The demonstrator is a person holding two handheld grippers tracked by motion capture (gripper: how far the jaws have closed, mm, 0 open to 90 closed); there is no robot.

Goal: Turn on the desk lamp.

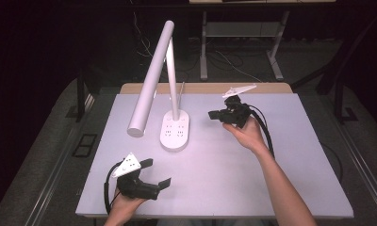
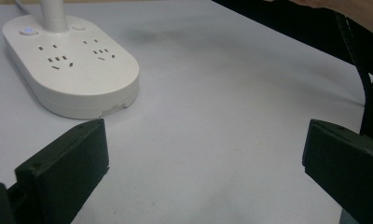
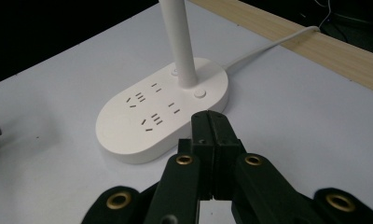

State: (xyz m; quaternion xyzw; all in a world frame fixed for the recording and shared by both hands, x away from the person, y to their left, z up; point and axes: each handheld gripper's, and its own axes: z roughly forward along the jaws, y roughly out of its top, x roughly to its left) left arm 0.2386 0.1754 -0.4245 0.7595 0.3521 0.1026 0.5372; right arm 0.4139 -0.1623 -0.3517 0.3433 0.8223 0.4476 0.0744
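The right gripper [image 1: 214,114], jaws clenched on nothing, hovers just right of the white lamp base [image 1: 175,133] near the table's [image 1: 271,179] far edge. The left gripper [image 1: 157,173] rests released at the near-left corner.

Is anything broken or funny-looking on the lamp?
A little: the lamp base has a small scuffed, chipped-looking spot on its lower front edge in the left gripper view. Otherwise the lamp stands upright, nothing spilled.
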